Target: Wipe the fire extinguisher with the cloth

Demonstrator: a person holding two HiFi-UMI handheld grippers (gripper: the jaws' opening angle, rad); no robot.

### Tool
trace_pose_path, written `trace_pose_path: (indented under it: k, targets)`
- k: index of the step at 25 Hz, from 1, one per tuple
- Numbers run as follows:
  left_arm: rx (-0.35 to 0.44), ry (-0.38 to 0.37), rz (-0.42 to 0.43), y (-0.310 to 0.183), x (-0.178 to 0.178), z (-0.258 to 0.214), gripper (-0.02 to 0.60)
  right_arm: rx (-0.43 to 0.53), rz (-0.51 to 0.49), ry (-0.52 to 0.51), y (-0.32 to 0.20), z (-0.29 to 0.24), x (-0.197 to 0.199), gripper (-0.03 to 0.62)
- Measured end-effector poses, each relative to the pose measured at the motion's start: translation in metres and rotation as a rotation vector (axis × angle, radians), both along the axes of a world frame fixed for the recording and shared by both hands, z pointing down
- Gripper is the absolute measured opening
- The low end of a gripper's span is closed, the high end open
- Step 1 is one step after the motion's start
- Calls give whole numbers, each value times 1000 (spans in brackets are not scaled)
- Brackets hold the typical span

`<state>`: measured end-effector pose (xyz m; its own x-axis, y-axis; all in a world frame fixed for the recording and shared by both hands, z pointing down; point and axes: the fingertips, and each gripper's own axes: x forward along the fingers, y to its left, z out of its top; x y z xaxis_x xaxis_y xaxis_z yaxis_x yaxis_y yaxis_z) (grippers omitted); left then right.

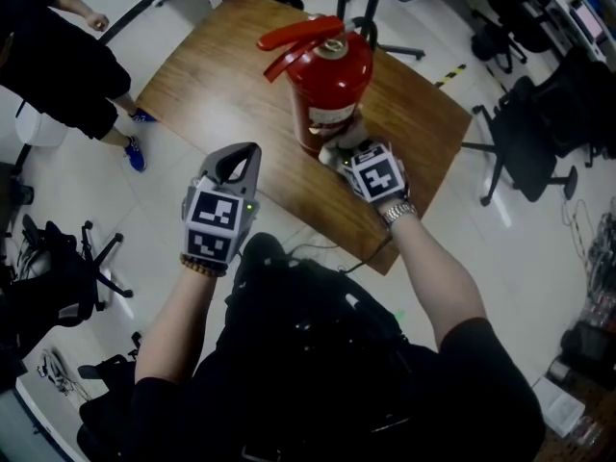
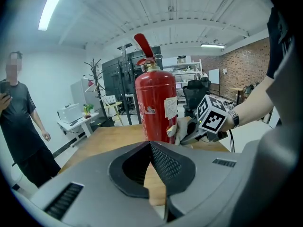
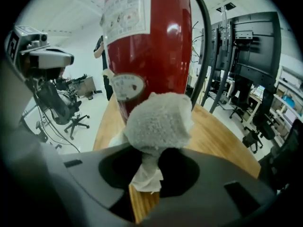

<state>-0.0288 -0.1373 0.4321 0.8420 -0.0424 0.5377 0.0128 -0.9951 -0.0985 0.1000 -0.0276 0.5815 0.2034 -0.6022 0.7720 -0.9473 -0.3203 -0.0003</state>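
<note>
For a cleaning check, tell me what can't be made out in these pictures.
- Fire extinguisher base: head view, partly hidden by the right hand-held gripper.
- Where cloth meets extinguisher: right gripper view, covered by the cloth itself.
- Extinguisher handle: right gripper view, cut off by the top edge.
- Label print: left gripper view, too small.

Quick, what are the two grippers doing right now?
Left gripper: closed, empty.
Right gripper: holding the cloth by the extinguisher.
</note>
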Motion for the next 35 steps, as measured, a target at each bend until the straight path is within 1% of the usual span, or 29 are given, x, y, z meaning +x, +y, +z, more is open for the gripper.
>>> trace_pose_path:
  k: [4, 12, 19, 23, 27, 32, 35]
  targets:
    - [2, 5, 5, 2, 1, -4, 0, -31, 5, -1, -1, 13, 0, 121]
    - [1, 3, 53, 9, 11, -2, 0, -79, 21, -16, 0, 39, 2, 123]
    - [-15, -1, 91, 10, 26, 4, 0, -117, 39, -44, 2, 60, 2, 123]
    - [-21, -11, 119, 11, 31, 9, 0, -126, 55, -59, 4, 68, 5, 123]
    - [-33, -26, 129, 1, 34, 18, 0, -125, 65, -82, 4, 75, 3, 123]
    - [-45, -29, 180, -4, 43, 27, 0, -124, 69, -102, 3, 79, 0, 123]
    - [-57, -23, 211, -6, 51, 30, 0, -146, 64, -98, 4, 82, -1, 123]
